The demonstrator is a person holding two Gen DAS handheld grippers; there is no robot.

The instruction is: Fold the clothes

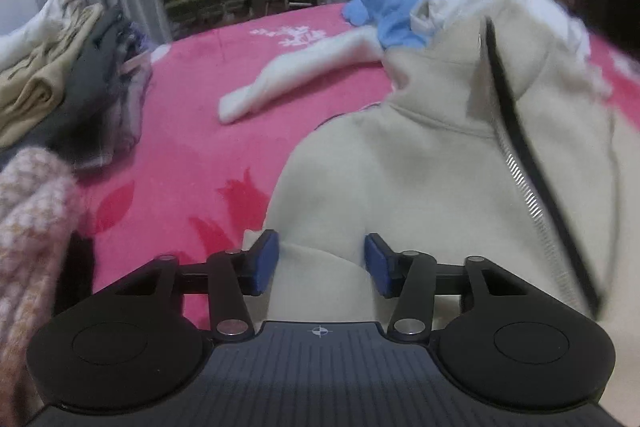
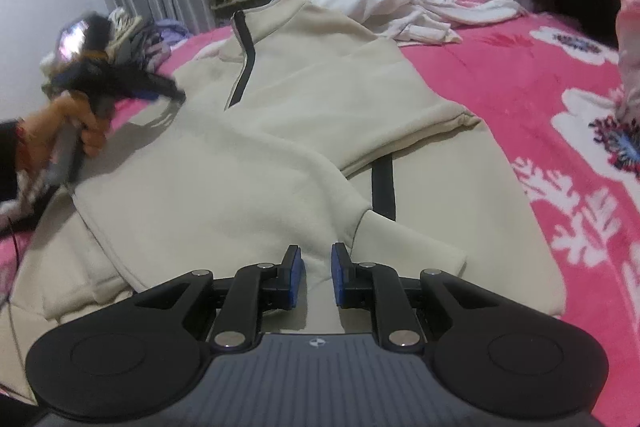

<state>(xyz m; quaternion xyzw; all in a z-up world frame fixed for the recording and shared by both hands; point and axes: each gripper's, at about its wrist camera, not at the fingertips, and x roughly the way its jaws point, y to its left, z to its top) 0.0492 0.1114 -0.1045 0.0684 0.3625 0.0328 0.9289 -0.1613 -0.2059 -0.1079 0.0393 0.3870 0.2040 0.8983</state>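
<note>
The cream sweatshirt lies on the pink bed with both sleeves already crossed over its front. Its long axis runs from the hem at the bottom of the right wrist view up to the zip collar in the upper middle. My right gripper sits at the hem end, fingers narrowly parted with cream cloth between them; I cannot tell if they pinch it. My left gripper has its fingers spread wide over the shoulder, gripping nothing. The coming fold, I judge, runs lengthwise, hem toward collar, so my right hand is nearer the edge to lift.
</note>
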